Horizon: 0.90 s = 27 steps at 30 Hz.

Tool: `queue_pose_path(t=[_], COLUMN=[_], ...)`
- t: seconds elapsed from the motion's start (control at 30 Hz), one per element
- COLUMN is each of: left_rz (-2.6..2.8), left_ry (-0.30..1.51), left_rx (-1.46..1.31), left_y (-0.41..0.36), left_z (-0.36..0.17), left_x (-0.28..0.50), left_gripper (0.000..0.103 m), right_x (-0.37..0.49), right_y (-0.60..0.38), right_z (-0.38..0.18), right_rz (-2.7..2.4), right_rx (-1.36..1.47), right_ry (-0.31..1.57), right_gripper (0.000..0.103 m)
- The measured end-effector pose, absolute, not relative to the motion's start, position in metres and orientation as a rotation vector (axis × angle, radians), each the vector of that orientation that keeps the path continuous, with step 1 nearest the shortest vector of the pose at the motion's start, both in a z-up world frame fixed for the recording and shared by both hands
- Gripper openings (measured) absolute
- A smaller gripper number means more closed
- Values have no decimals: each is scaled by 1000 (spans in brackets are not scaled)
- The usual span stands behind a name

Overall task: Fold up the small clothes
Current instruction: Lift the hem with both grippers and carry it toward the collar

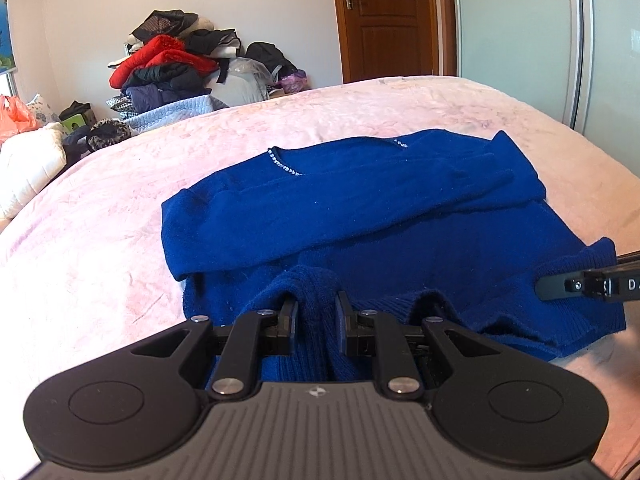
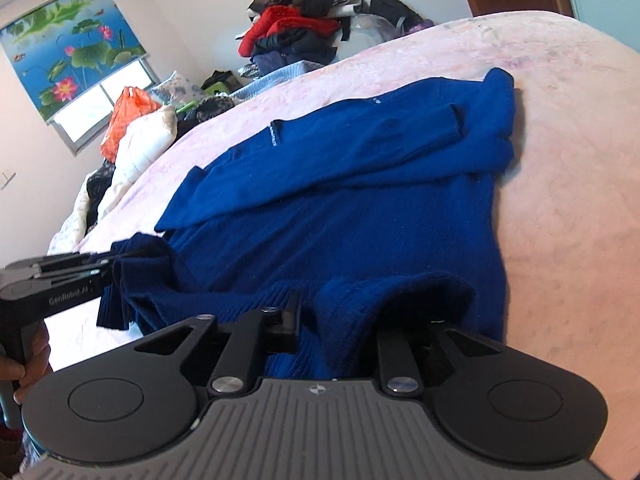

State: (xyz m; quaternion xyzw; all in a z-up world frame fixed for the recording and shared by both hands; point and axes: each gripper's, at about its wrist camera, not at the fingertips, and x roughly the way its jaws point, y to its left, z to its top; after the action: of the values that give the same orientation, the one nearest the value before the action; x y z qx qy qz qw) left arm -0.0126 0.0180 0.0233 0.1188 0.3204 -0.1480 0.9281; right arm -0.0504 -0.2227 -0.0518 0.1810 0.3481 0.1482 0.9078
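Note:
A blue knit sweater [image 1: 360, 220] lies spread on the pink bed cover [image 1: 100, 260], its sleeves folded across the chest and a beaded neckline at the far side. My left gripper [image 1: 316, 304] is shut on the near ribbed hem, which bunches up between its fingers. In the right wrist view the sweater [image 2: 340, 200] runs away from the right gripper [image 2: 338, 312]. Hem cloth fills that gripper's jaws and drapes over the right-hand finger, hiding it. The left gripper [image 2: 108, 264] pinches the hem's other corner, and the right gripper [image 1: 540, 284] shows at the left wrist view's right edge.
Beyond the bed's far edge a heap of clothes [image 1: 168, 68] is stacked against the wall. A wooden door [image 1: 384, 20] and sliding wardrobe panels [image 1: 520, 40] stand behind. An orange bag [image 2: 128, 112] and white bedding sit left. A hand [image 2: 24, 368] grips the left handle.

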Motion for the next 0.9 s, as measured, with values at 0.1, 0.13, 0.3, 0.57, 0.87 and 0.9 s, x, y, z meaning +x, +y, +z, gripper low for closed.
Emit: queue_pose_path(t=[0.1,0.13,0.3,0.57,0.87,0.9], left_rz=[-301,-299,-286,-244,-235,-232], left_ry=[661,661,651,581,560,556], left_rx=[243,242,240,262,248,241], left_y=[17,17,15,4,5,7], left_z=[22,22,29,43,51,52], left_x=[-12,-11,-8,4,10,10], left_gripper=[18,18,18,18,18,18], right_x=[-53,-53,-53,-35,-26,-26], right_y=[-220,-220,-223,-227,-231,-232], right_z=[-50,-47,-27,-10,-4,-3], right_rz=[315,321,330,288,267,268], right_rx=[363,365,368,331,354,355], right_ry=[714,706,632,569,527,520], right_gripper=[13,11,11,11,11,11])
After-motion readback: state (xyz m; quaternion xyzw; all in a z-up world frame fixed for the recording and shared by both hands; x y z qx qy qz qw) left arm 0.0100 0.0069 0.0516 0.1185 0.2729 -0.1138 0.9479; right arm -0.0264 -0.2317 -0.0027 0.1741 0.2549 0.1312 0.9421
